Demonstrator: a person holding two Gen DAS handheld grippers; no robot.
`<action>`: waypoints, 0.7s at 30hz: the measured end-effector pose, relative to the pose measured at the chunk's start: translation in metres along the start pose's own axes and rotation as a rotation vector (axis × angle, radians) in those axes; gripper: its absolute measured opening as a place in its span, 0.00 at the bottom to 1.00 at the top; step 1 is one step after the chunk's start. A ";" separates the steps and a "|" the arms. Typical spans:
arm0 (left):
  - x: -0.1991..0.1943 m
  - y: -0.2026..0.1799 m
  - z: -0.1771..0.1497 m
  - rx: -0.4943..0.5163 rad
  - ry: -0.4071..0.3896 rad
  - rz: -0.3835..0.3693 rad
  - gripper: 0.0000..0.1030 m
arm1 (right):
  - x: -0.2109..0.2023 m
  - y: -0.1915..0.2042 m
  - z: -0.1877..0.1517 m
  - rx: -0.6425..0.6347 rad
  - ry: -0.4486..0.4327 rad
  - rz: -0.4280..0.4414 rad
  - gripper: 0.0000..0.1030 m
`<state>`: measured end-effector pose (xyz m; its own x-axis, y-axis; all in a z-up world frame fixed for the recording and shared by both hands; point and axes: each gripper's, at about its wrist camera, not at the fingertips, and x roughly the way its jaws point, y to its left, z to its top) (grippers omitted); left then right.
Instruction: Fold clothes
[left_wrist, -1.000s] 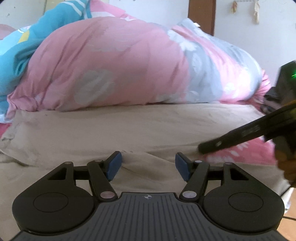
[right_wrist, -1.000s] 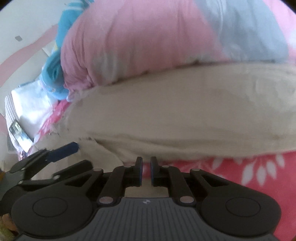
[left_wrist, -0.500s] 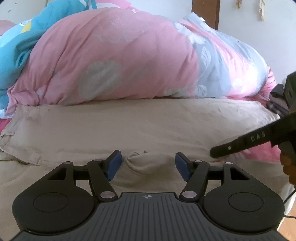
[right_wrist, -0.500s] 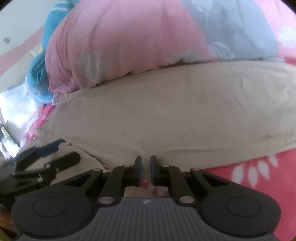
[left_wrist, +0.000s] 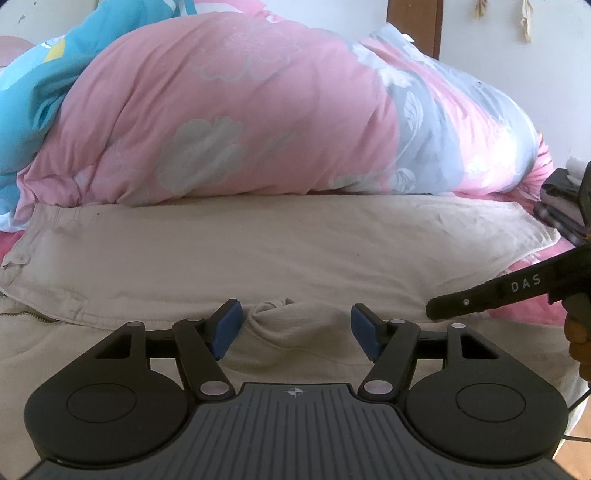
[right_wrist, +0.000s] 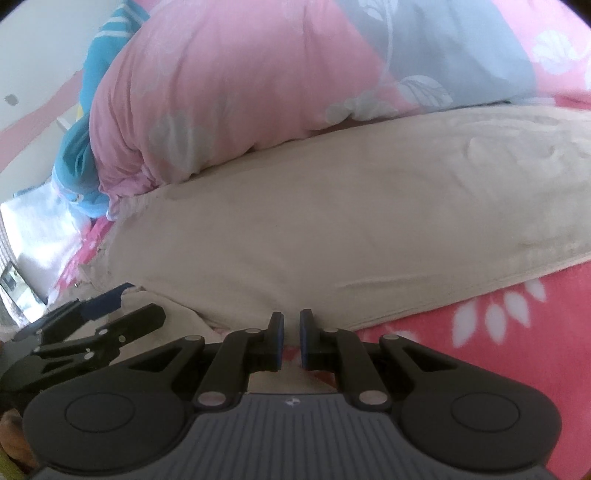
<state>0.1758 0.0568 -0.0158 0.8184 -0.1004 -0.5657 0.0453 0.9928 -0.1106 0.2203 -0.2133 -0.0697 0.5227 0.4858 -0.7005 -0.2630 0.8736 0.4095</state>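
Beige trousers (left_wrist: 280, 243) lie spread across the bed, one leg stretched from left to right; they also show in the right wrist view (right_wrist: 332, 229). My left gripper (left_wrist: 295, 326) is open, its blue pads on either side of a bunched beige fold (left_wrist: 280, 321) with a gap on each side. My right gripper (right_wrist: 288, 338) has its jaws nearly together with a thin gap, at the near edge of the trouser leg; whether cloth is pinched is hidden. The right gripper also shows at the right of the left wrist view (left_wrist: 436, 308). The left gripper shows in the right wrist view (right_wrist: 122, 299).
A big pink and grey flowered duvet (left_wrist: 258, 110) is heaped behind the trousers, with a blue blanket (left_wrist: 33, 92) at its left. A pink flowered sheet (right_wrist: 480, 350) covers the bed. Dark folded clothes (left_wrist: 561, 210) sit at the far right.
Both grippers have drawn back and risen slightly, so more of the trouser leg shows. The fold between my left pads has bunched up. Jaw openings look unchanged.
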 end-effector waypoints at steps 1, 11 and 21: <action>0.000 0.000 -0.001 -0.001 -0.001 0.001 0.64 | 0.001 0.000 0.000 -0.007 -0.001 -0.002 0.09; -0.001 -0.002 0.000 0.001 0.002 0.010 0.64 | -0.031 -0.003 0.009 -0.013 -0.126 -0.050 0.22; -0.014 -0.001 -0.001 -0.009 -0.010 0.028 0.65 | -0.048 -0.024 -0.007 0.014 -0.116 -0.144 0.27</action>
<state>0.1639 0.0574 -0.0086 0.8251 -0.0722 -0.5603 0.0173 0.9946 -0.1027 0.1958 -0.2576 -0.0505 0.6446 0.3482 -0.6807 -0.1678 0.9330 0.3183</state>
